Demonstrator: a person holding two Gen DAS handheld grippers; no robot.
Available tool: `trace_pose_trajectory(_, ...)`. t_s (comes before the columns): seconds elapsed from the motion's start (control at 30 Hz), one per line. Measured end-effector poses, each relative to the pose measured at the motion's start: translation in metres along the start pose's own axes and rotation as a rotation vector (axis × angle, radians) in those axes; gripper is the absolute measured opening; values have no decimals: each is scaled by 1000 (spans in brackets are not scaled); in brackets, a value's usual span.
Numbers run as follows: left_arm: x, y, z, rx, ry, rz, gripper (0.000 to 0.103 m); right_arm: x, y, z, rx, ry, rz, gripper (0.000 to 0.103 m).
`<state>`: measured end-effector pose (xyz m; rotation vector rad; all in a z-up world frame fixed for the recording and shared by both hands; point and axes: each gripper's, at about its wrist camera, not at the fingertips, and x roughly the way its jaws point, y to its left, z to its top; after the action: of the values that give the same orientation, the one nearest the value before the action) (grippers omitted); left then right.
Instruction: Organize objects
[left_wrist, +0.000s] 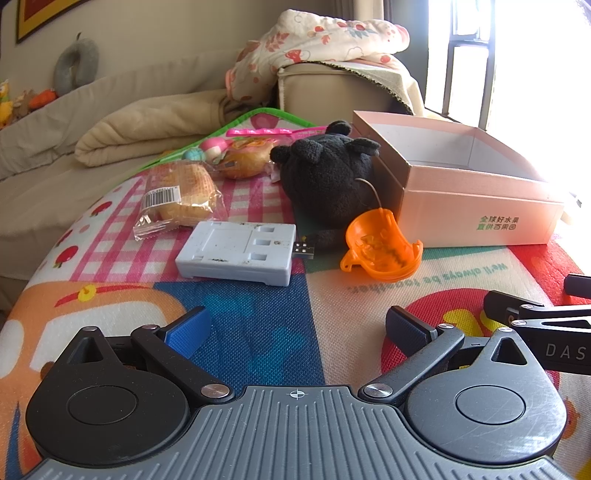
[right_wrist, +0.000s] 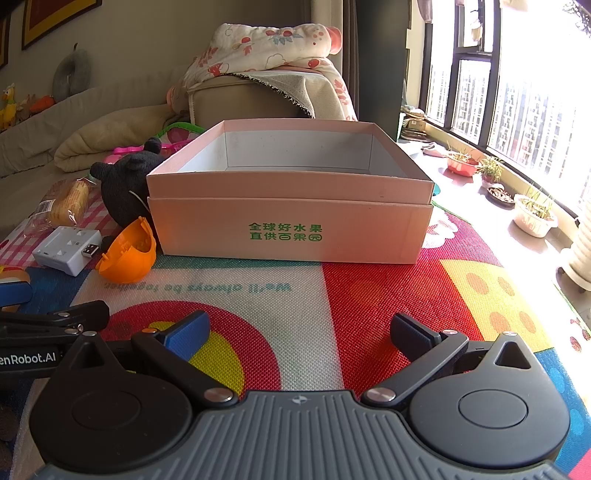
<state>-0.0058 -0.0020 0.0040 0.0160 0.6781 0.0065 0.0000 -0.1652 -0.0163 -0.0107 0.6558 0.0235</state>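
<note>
An open pink cardboard box (right_wrist: 291, 218) with green lettering stands on the colourful play mat, straight ahead of my right gripper (right_wrist: 299, 332), which is open and empty. The box also shows in the left wrist view (left_wrist: 480, 206) at the right. Left of it lie an orange plastic cup (left_wrist: 382, 247) on its side, a black plush toy (left_wrist: 328, 177), a pale blue USB adapter (left_wrist: 236, 253) and a wrapped bread roll (left_wrist: 181, 197). My left gripper (left_wrist: 295, 328) is open and empty, short of the adapter.
A second wrapped bun (left_wrist: 245, 158) and pink and teal toys (left_wrist: 210, 147) lie behind the bread. A beige sofa (left_wrist: 74, 122) with blankets is at the back left. Plant pots (right_wrist: 532, 214) line the window sill at the right.
</note>
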Motion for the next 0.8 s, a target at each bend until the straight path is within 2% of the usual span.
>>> trace_pose_trajectory(0.67,4,1,0,0,1,2,103,1,-1,0,9,2,12,103)
trace_pose_trajectory(0.8,2,7,1,-20,5,-15,103,3,-4,6,11,40,34,103)
